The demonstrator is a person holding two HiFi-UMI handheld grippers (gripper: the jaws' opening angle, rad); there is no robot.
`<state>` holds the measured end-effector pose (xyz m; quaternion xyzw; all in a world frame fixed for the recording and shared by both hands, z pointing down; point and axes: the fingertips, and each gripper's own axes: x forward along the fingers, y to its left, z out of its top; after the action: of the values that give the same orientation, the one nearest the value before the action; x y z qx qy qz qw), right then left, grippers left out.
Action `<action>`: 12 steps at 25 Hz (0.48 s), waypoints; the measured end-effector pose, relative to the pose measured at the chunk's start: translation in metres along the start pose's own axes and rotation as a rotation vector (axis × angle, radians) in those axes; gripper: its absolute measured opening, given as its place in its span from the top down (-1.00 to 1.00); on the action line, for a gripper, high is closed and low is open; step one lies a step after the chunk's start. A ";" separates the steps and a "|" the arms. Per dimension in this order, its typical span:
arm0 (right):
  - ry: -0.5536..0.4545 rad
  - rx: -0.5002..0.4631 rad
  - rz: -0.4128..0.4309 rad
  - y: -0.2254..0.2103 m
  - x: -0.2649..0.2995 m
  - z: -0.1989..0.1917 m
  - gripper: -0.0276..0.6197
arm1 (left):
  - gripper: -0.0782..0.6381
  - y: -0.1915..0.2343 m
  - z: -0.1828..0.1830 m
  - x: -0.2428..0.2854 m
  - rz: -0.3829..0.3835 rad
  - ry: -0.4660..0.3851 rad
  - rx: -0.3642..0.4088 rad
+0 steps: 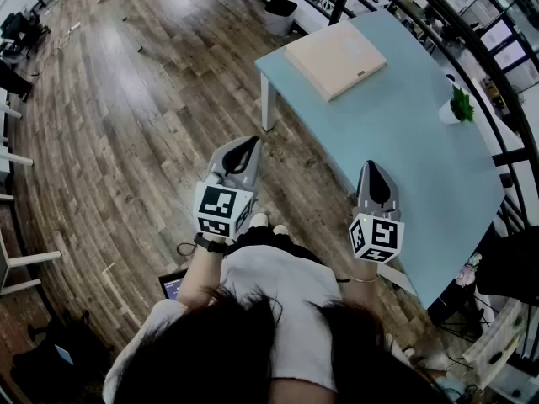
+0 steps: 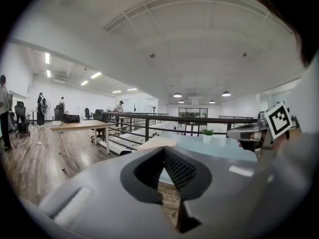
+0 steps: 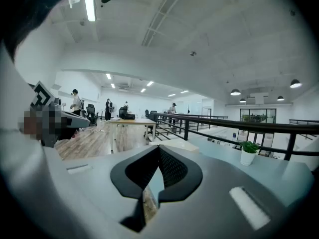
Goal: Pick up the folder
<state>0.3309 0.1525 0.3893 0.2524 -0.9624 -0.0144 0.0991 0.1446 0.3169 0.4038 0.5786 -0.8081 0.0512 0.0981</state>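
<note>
The folder is a flat beige slab lying at the far end of the light-blue table. It also shows low and distant in the left gripper view, folder, and in the right gripper view, folder. My left gripper hangs over the wood floor beside the table's near left edge, its jaws together and nothing between them. My right gripper is above the near part of the table, also shut and empty. Both are well short of the folder.
A small green plant in a white pot stands near the table's right edge. A dark railing runs behind the table. A black bin sits on the floor beyond the table's far corner. A laptop lies by the person's feet.
</note>
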 end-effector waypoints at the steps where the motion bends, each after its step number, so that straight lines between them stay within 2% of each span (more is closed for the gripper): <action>1: -0.002 0.003 0.000 -0.001 -0.002 -0.001 0.91 | 0.62 -0.002 -0.001 -0.002 0.000 -0.001 -0.005; 12: 0.002 0.044 0.086 0.012 -0.017 -0.016 0.86 | 0.62 -0.012 -0.022 -0.029 0.045 -0.006 -0.065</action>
<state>0.3425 0.1715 0.4033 0.2131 -0.9723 0.0112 0.0951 0.1668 0.3439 0.4185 0.5571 -0.8223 0.0254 0.1132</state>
